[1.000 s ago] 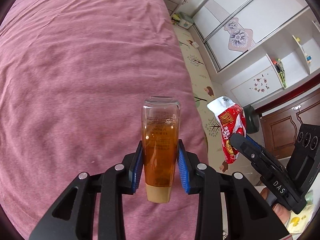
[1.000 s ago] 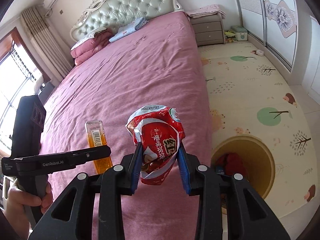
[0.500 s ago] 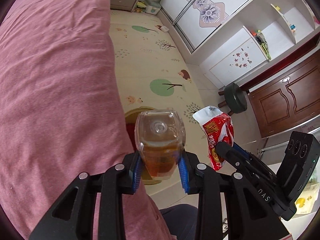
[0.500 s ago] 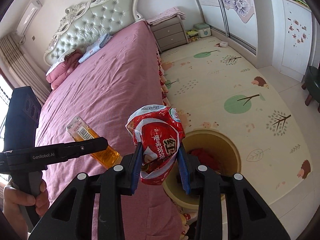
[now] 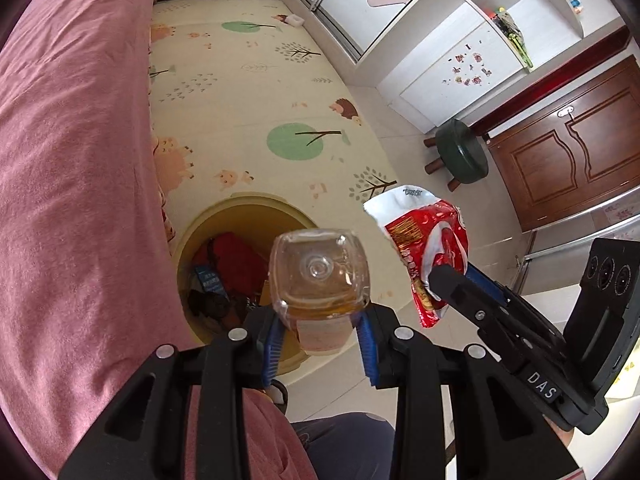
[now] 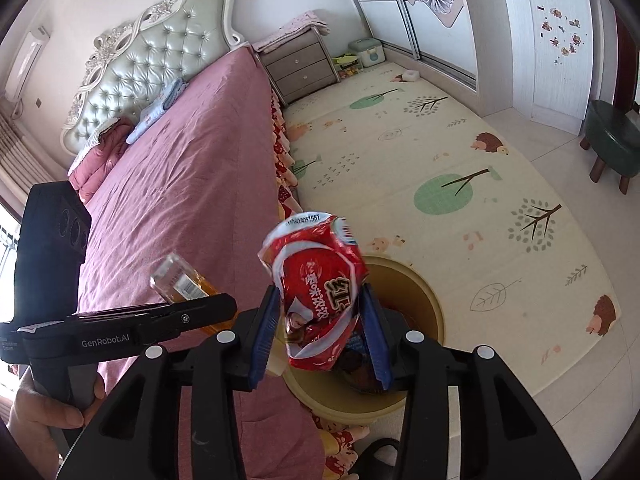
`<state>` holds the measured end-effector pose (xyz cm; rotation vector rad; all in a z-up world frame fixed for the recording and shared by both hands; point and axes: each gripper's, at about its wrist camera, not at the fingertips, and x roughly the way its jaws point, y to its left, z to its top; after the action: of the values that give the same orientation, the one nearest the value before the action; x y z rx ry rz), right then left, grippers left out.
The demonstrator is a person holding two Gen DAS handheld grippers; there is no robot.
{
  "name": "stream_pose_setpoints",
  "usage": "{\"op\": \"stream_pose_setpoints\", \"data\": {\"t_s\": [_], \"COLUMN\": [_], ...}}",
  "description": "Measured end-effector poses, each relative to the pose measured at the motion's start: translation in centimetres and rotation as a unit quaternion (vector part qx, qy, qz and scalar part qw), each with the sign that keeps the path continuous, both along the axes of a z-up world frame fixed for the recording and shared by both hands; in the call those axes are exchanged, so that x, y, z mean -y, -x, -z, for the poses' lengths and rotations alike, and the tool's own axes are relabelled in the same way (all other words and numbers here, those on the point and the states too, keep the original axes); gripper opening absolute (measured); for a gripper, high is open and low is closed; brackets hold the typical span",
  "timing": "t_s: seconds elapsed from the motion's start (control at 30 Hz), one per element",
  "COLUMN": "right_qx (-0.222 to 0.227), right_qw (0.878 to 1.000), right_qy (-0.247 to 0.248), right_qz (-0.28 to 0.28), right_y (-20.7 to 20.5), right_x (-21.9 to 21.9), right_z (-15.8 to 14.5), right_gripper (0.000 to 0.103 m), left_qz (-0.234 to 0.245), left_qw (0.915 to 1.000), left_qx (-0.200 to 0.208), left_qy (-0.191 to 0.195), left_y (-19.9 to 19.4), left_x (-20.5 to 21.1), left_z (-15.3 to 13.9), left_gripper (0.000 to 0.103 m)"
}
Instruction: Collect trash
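My left tool (image 5: 320,344) is clamped on a clear bottle (image 5: 319,280) of amber liquid, held above the yellow bin (image 5: 240,212) beside the bed (image 5: 72,160). Only the right wrist view shows its barcode label. Right of the bottle, my right tool (image 6: 320,336) pinches a crumpled red snack wrapper (image 6: 316,292) over the bin, which holds red and blue trash.

bin (image 6: 424,300): front hidden by wrapper (image 6: 320,292) | contents unclear
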<state>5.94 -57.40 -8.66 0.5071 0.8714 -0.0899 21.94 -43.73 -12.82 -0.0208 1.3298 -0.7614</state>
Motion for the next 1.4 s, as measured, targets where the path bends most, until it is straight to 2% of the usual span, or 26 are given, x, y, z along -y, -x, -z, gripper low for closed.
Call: {"op": "stream_pose_setpoints", "data": {"t_s": [0.03, 0.07, 0.1, 0.37, 0.63, 0.73, 0.93, 1.27, 1.4], "right_qx": [-0.001, -0.003, -0.005, -0.011, 0.001, 0.008, 0.02, 0.038, 0.039], "right_qw": [1.0, 1.0, 1.0, 1.0, 1.0, 1.0, 0.999, 0.99, 0.985], "right_qy": [0.001, -0.001, -0.004, -0.01, -0.002, 0.004, 0.018, 0.018, 0.014], "right_qz": [0.003, 0.006, 0.007, 0.002, -0.008, -0.016, -0.046, -0.137, -0.169], "right_y": [0.0, 0.1, 0.2, 0.2, 0.1, 0.3, 0.3, -0.9, -1.3], "right_x": [0.2, 0.5, 0.7, 0.2, -0.8, -1.7, -5.5, -16.5, -21.1], "right_z": [0.1, 0.3, 0.5, 0.9, -1.1, -2.2, -4.3, -6.4, -6.7], "right_gripper": [0.041, 0.041, 0.041, 0.041, 0.041, 0.041, 0.041, 0.044, 0.046], "left_qz": [-0.001, -0.003, -0.007, 0.0, 0.001, -0.009, -0.034, -0.106, -0.141], "left_qw": [1.0, 0.9999, 0.9998, 0.999, 0.9986, 0.9982, 0.9948, 0.9837, 0.9762], "left_qx": [0.005, 0.008, 0.01, 0.026, 0.044, 0.054, 0.09, 0.136, 0.153], "left_qy": [-0.008, -0.015, -0.017, -0.037, -0.028, -0.026, -0.033, -0.053, -0.06], "left_y": [-0.1, -0.2, -0.3, 0.1, 0.9, 1.3, 2.3, 4.0, 4.7], "left_x": [0.1, 0.0, -0.2, -0.7, -1.7, -2.9, -7.5, -19.1, -24.0], "left_z": [0.2, 0.3, 0.5, 0.4, -1.6, -2.6, -4.7, -7.5, -8.3], "left_gripper": [0.047, 0.062, 0.068, 0.069, 0.069, 0.073, 0.076, 0.085, 0.09]}}
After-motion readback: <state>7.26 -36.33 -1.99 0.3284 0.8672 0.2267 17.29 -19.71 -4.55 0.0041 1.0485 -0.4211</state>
